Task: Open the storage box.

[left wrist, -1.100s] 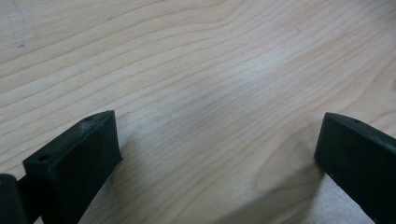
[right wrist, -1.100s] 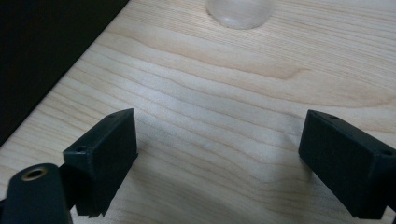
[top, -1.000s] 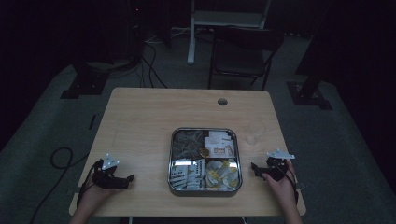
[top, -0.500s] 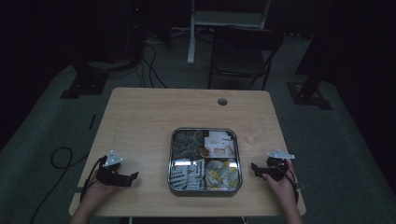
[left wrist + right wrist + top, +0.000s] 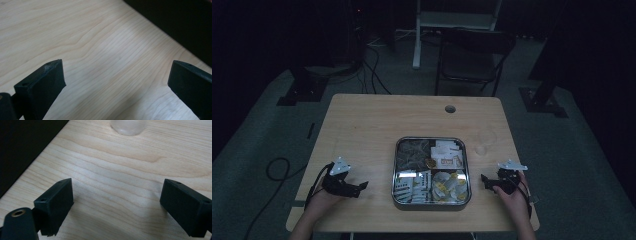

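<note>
A square metal tray (image 5: 431, 202) sits at the middle of the wooden table (image 5: 377, 125). Its compartments hold several packets: dark ones (image 5: 411, 152) at the back left, white and red ones (image 5: 447, 154) at the back right, printed white sachets (image 5: 411, 184) at the front left, and yellow-white ones (image 5: 449, 185) at the front right. My left gripper (image 5: 361, 187) rests on the table left of the tray, jaws pointing towards it; it stands open (image 5: 117, 72) over bare wood. My right gripper (image 5: 485, 181) lies right of the tray, open (image 5: 117, 190), nothing between its jaws.
A clear plastic cup (image 5: 128, 126) stands on the table ahead of the right gripper, faintly visible (image 5: 486, 142) right of the tray. A round cable hole (image 5: 450, 108) is near the far edge. A dark chair (image 5: 472, 55) stands beyond the table.
My left gripper has slid a little to the right, closer to the tray. The right gripper has stayed where it was.
</note>
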{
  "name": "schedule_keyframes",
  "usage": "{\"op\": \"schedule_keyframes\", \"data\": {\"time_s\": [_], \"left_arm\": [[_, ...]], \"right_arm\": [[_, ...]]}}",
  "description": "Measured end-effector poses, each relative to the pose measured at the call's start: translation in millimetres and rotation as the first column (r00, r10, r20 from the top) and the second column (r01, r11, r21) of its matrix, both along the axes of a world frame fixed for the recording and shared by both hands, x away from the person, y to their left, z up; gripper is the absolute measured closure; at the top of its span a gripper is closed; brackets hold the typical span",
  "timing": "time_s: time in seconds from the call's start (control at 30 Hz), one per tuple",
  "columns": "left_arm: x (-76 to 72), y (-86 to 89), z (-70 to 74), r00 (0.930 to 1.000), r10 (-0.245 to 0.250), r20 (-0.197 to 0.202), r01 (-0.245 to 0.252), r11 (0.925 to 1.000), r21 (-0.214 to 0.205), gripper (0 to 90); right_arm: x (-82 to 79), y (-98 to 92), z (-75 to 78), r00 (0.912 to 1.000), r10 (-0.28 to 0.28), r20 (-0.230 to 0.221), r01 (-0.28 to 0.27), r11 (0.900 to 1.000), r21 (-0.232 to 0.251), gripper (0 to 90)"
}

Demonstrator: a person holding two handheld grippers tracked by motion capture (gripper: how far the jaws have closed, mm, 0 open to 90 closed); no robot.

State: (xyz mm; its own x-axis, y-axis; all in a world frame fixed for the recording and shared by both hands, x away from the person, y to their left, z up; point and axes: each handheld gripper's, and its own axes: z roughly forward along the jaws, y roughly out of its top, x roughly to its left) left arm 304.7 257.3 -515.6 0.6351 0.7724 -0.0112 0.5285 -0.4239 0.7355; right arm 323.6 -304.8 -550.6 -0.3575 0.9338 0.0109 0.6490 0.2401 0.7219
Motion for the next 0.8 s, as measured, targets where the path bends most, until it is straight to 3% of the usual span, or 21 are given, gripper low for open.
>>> {"op": "schedule_keyframes", "data": {"time_s": [0.37,0.67,0.8], "left_arm": [[4.8,-17.8,14.0,0.997,-0.068,0.036,0.069,0.9972,-0.027,1.4],[8.6,-37.7,25.0,0.9881,-0.137,0.07,0.14,0.9893,-0.04,1.4],[9.3,-41.9,26.9,0.986,-0.145,0.082,0.149,0.9878,-0.046,1.3]], "right_arm": [[0.0,-0.1,0.0,1.0,0.001,0.001,-0.001,1.0,0.0,10.8],[0.0,-0.1,0.0,1.0,0.001,0.001,-0.001,1.0,-0.001,10.8],[0.0,-0.1,0.0,1.0,0.001,0.001,-0.001,1.0,-0.001,10.8]]}}
